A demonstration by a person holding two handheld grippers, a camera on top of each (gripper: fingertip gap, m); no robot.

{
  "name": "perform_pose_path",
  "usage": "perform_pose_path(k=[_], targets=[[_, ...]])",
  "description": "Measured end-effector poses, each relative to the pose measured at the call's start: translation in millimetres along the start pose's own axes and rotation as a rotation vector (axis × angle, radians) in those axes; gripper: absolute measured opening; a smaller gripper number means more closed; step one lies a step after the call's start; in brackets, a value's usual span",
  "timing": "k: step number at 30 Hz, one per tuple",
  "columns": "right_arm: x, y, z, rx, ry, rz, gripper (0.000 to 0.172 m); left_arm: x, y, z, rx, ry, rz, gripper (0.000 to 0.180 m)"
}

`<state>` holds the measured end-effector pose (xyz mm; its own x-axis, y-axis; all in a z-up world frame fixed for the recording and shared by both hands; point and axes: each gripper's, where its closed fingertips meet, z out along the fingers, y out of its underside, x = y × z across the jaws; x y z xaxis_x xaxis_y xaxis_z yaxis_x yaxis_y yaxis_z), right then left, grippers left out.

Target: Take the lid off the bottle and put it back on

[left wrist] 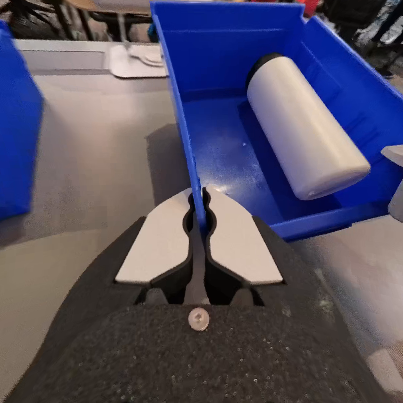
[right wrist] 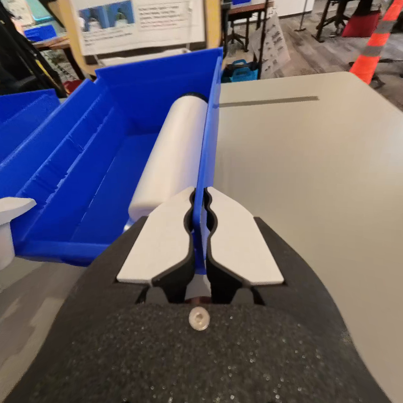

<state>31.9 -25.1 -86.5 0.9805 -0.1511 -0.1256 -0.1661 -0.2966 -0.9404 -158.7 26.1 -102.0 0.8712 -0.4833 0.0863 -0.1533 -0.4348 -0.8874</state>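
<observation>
Blue bin (left wrist: 218, 65), clamped by its side walls in left claw (left wrist: 198, 196) and right claw (right wrist: 199, 194), is seen over grey tabletop (right wrist: 305, 174); cluttered workroom beyond.

I can't see the bottle's (right wrist: 174, 152) near end behind my right gripper (right wrist: 199, 192). Its dark cap (left wrist: 258, 65) barely shows. A second blue bin (left wrist: 17, 122) is cut off at the left edge, blurred.

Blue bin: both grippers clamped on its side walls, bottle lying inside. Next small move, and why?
Probably move the blue bin as one, both sides together: the left gripper and right gripper pinch opposite walls, and the white bottle lies loose inside, lid end away.
</observation>
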Motion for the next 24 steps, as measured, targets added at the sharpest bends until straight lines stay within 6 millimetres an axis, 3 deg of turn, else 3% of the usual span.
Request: perform_pose_path(k=[4, 7, 9, 11, 12, 13, 14, 16, 18, 21, 22, 24], targets=[[-67.1, -1.9, 41.3, -0.044, -0.046, 0.006, 0.005, -71.9, -3.4, 1.2, -0.047, -0.066, 0.005, 0.004], [-102.2, 9.8, 69.1, -0.094, -0.074, 0.022, 0.005, -111.0, 5.2, 8.6, -0.098, -0.086, -0.007, 0.004], [-113.9, 24.6, 84.8, -0.134, -0.072, 0.016, 0.005, -122.9, 14.4, 16.6, -0.132, -0.04, -0.019, 0.008], [-121.1, 25.2, 88.4, -0.075, -0.109, -0.029, 0.016, -119.2, 14.5, 12.8, -0.16, 0.081, -0.05, 0.016], [-121.0, 28.6, 84.9, -0.087, -0.118, -0.05, 0.018, -115.9, 12.3, 5.8, -0.173, 0.145, -0.071, 0.032], [-119.1, 32.6, 78.7, -0.108, -0.124, -0.082, 0.03, -116.6, 6.4, -4.2, -0.158, 0.186, -0.083, 0.062], [-117.6, 35.6, 69.4, -0.122, -0.14, -0.123, 0.046, -123.9, -1.0, -16.9, -0.124, 0.193, -0.081, 0.078], [-117.1, 40.8, 42.2, -0.129, -0.197, -0.188, 0.05, -157.3, -15.7, -44.6, -0.038, 0.126, -0.062, 0.081], [-123.7, 50.3, 10.7, -0.125, -0.289, -0.235, 0.05, -208.0, -22.1, -65.4, 0.0, 0.013, -0.08, 0.082], [-141.0, 75.6, -29.2, -0.16, -0.399, -0.29, 0.054, -319.2, -10.0, -75.5, -0.076, -0.327, -0.054, 0.083], [-152.9, 84.6, -39.6, -0.178, -0.447, -0.298, 0.059, -346.5, -2.3, -73.2, -0.114, -0.381, -0.074, 0.08], [-186.0, 101.8, -57.6, -0.226, -0.559, -0.315, 0.062, -373.2, 10.1, -55.1, -0.151, -0.334, -0.166, 0.083]])
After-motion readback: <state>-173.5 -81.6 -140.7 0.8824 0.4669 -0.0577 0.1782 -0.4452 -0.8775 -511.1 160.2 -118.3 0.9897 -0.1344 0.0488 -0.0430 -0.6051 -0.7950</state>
